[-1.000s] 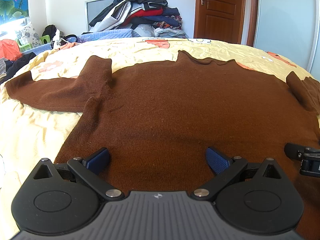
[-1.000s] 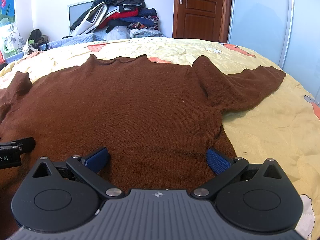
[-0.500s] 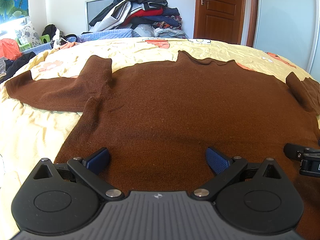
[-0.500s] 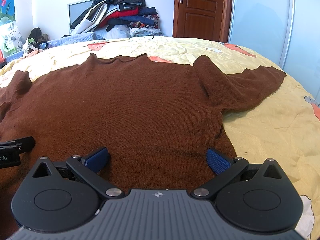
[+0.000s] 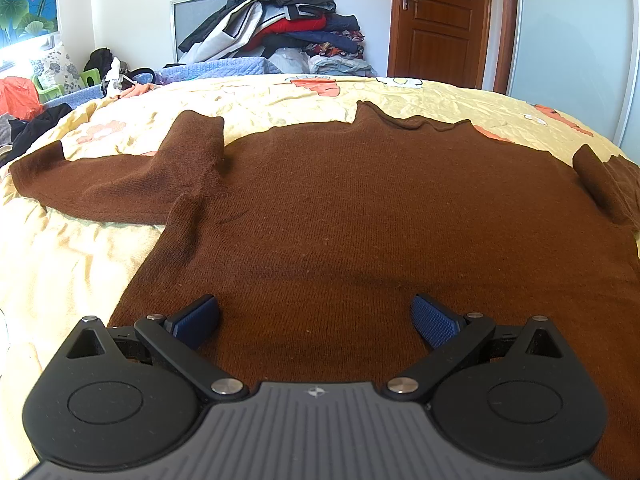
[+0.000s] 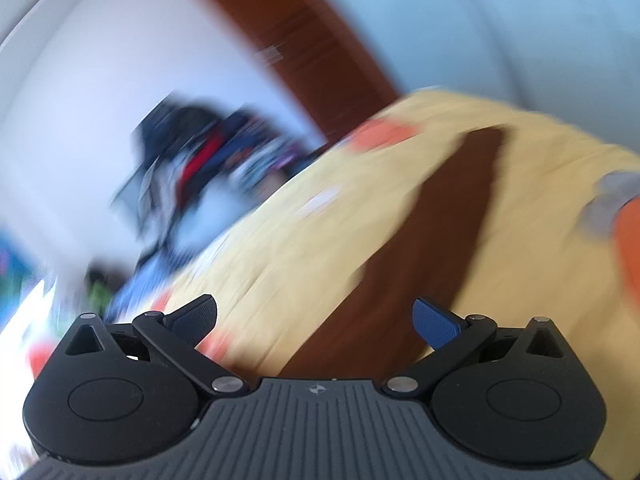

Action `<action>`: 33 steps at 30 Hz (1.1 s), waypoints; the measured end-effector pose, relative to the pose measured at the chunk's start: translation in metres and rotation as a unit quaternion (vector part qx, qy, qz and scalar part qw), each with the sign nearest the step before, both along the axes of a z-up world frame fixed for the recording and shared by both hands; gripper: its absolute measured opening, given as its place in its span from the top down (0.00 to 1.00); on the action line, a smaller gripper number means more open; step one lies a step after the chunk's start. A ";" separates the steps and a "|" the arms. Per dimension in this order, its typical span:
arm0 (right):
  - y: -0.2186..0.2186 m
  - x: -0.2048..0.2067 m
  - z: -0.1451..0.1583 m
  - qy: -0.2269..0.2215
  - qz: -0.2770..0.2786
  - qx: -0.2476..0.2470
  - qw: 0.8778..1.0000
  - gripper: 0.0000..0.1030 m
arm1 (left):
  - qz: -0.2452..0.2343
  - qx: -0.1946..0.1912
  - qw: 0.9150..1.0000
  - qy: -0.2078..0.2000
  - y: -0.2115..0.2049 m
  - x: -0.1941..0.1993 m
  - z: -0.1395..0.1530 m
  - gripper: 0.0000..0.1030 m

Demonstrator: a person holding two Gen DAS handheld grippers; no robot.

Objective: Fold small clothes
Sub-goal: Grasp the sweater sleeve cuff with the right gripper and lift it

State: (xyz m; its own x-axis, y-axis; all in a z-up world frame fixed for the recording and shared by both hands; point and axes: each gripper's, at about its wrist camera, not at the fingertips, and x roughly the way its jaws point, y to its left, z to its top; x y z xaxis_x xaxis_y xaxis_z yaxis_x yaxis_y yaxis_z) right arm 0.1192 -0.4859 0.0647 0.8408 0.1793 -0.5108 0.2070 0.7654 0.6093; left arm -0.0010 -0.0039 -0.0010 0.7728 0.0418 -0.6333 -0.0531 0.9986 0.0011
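Both my grippers, left gripper [image 5: 316, 318] and right gripper [image 6: 315, 317], same build: matte black linkage arms; silver pivot screws; round black discs at each side; triangular cut-outs at outer corners; ribbed dark grey centre plate with small compass-star mark; fingertips [image 5: 434, 320] faced in blue textured pads.

1 brown sweater [image 5: 360, 216] on bed, w/ 2 sleeves visible in left wrist view: 1 spread out at left [image 5: 120, 184], 1 bunched at right edge [image 5: 600, 184]. 1 yellow bedsheet [image 5: 60, 272]. 1 clothes pile [image 5: 280, 36] behind bed, item count unclear. 1 wooden door [image 5: 440, 20]. 1 green stool [image 5: 90, 77]. 2 grippers: left [image 5: 316, 318], right [image 6: 316, 318], each w/ 2 blue pads, spread wide. Right wrist view blurred: only 1 sleeve [image 6: 420, 264] seen there.
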 end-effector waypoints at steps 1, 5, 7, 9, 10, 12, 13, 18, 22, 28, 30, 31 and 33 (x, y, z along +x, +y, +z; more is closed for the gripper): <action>-0.024 0.011 -0.006 0.005 -0.029 0.023 0.999 0.00 | 0.000 0.000 1.000 0.000 0.000 0.000 0.000 0.00; -0.094 0.039 -0.033 0.017 -0.118 0.104 0.987 0.20 | 0.000 0.000 1.000 0.000 0.000 0.000 0.000 0.00; -0.107 0.051 -0.048 0.029 -0.133 0.105 0.985 0.25 | 0.001 0.000 1.000 0.000 0.001 0.000 0.000 0.00; -0.112 0.064 -0.056 0.032 -0.127 0.087 0.988 0.33 | 0.002 0.001 1.000 0.001 0.001 0.001 0.000 0.00; -0.111 0.068 -0.059 0.030 -0.123 0.081 0.989 0.33 | 0.003 0.001 1.000 0.001 0.000 0.002 0.000 0.00; -0.110 0.077 -0.062 0.024 -0.117 0.069 0.990 0.33 | 0.004 0.001 1.000 0.001 0.000 0.002 0.000 0.00; -0.109 0.082 -0.062 0.021 -0.115 0.063 0.991 0.35 | 0.004 0.001 1.000 0.001 0.000 0.002 0.000 0.00; -0.120 0.099 -0.058 0.053 -0.111 0.035 0.992 0.90 | 0.003 0.000 1.000 0.001 0.001 0.002 0.000 0.00; -0.113 0.079 -0.048 0.021 -0.117 0.050 0.992 0.89 | 0.003 0.000 1.000 0.002 0.000 0.003 0.000 0.00; -0.059 0.028 0.008 -0.054 -0.040 0.018 0.998 0.89 | 0.003 -0.004 1.000 0.001 0.000 0.004 0.000 0.00; -0.029 0.007 0.032 -0.081 0.001 0.005 0.997 0.89 | 0.002 -0.005 1.000 0.001 0.001 0.004 0.000 0.00; -0.011 -0.002 0.042 -0.095 0.022 0.000 0.995 0.89 | 0.002 -0.006 1.000 0.001 0.001 0.004 0.000 0.00; 0.027 -0.019 0.057 -0.119 0.064 0.017 0.991 0.89 | 0.002 -0.007 1.000 0.000 0.001 0.004 0.001 0.00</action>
State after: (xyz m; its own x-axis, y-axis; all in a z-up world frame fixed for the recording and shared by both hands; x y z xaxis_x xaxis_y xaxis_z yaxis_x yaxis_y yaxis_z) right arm 0.1004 -0.4587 0.1215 0.9061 0.3060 -0.2923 -0.0436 0.7545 0.6548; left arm 0.0029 -0.0033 -0.0004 0.7725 0.0369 -0.6340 -0.0577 0.9983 -0.0122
